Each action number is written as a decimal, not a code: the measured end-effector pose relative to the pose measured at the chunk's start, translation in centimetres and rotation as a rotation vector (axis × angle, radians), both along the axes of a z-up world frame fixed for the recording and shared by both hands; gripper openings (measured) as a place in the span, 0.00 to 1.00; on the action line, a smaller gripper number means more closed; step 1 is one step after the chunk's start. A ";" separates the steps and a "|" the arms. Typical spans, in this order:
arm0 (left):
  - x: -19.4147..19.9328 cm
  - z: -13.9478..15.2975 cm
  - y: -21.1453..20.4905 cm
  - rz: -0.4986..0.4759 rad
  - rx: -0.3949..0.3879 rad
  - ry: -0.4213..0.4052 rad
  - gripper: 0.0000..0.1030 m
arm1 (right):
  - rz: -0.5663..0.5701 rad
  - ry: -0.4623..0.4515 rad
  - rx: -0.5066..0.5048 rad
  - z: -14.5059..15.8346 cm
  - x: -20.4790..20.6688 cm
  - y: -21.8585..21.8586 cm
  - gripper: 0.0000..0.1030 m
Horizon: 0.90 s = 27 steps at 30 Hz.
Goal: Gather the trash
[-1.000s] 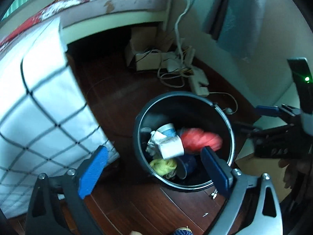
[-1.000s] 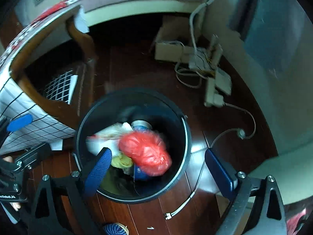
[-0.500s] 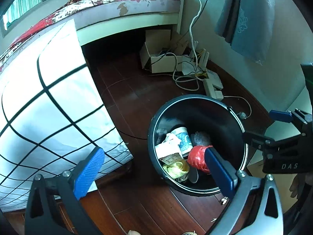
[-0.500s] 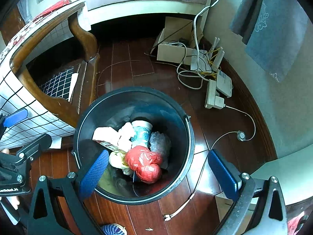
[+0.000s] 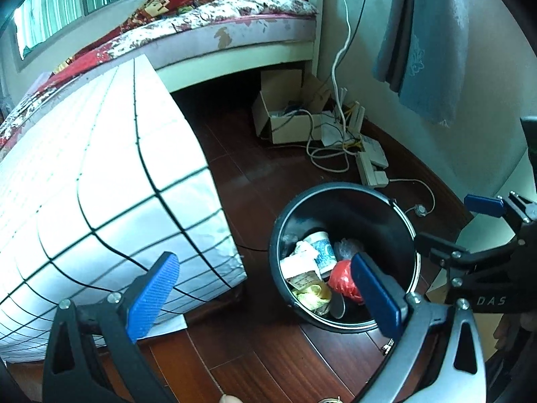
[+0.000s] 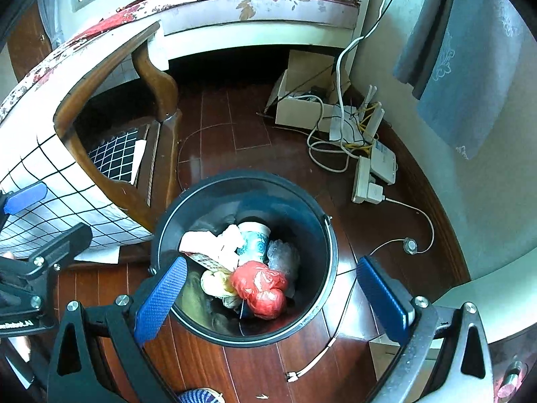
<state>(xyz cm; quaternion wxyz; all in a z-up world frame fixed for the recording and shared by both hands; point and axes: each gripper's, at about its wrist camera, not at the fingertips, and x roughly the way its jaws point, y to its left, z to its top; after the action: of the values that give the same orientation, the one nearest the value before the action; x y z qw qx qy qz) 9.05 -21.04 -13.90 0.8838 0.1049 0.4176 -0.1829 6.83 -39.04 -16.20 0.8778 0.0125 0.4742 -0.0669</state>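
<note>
A black round bin (image 6: 322,231) stands on the dark wood floor; it also shows in the left wrist view (image 5: 339,194). Inside lie a red plastic bag (image 6: 260,288), a paper cup (image 6: 251,241), white crumpled paper (image 6: 198,241) and a yellow scrap (image 6: 213,282). The red bag (image 5: 340,278) shows in the left view too. My right gripper (image 6: 272,297) is open and empty, above the bin. My left gripper (image 5: 265,297) is open and empty, above the floor left of the bin.
A table with a white checked cloth (image 5: 100,184) stands left of the bin, its wooden leg (image 6: 157,80) in the right view. A cardboard box (image 6: 302,100), power strips (image 6: 365,181) and cables (image 6: 322,154) lie by the wall. A bed (image 6: 255,3) is behind.
The red bag has dropped into the bin and settled. Both grippers have risen and pulled back, showing more of the room.
</note>
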 end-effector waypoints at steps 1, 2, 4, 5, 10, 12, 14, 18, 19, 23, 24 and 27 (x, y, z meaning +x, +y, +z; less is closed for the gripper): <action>0.0 0.3 0.2 0.003 0.000 -0.007 0.99 | -0.001 -0.003 0.000 0.2 0.0 0.2 0.99; 0.0 0.5 0.4 0.005 -0.001 -0.011 0.99 | -0.002 -0.007 -0.001 0.5 0.0 0.3 0.99; 0.1 0.9 0.7 0.008 -0.007 -0.015 0.99 | 0.000 -0.013 -0.002 1.0 -0.1 0.6 0.99; 0.1 1.0 0.9 0.010 -0.006 -0.021 0.99 | 0.003 -0.018 -0.002 1.2 -0.1 0.8 0.99; -0.1 2.1 1.8 0.023 -0.012 -0.046 0.99 | 0.009 -0.040 -0.012 2.6 -0.3 1.9 0.99; -0.2 2.7 2.4 0.029 -0.018 -0.058 0.99 | 0.010 -0.052 -0.014 3.1 -0.4 2.4 0.99; -0.3 3.4 2.8 0.034 -0.020 -0.071 0.99 | 0.012 -0.064 -0.016 3.9 -0.7 2.9 0.99; -1.1 5.0 3.6 0.042 -0.011 -0.113 0.99 | 0.012 -0.102 -0.022 5.8 -1.5 4.0 0.99; -1.2 5.3 3.7 0.043 -0.009 -0.117 0.99 | 0.011 -0.113 -0.022 6.3 -1.8 4.3 0.99; -2.0 7.0 4.6 0.055 -0.016 -0.141 0.99 | 0.009 -0.157 -0.029 8.9 -3.0 5.7 0.99; -2.4 7.6 5.0 0.059 -0.025 -0.153 0.99 | 0.011 -0.174 -0.035 9.5 -3.4 6.0 0.99; -3.3 9.3 5.9 0.080 -0.032 -0.188 0.99 | 0.011 -0.208 -0.065 11.4 -4.2 7.1 0.99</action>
<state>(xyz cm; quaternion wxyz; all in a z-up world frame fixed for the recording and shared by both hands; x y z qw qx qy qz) 5.76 -15.10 -4.58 0.9273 0.0907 0.3337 -0.1436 2.61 -31.94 -4.82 0.9226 -0.0119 0.3780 -0.0758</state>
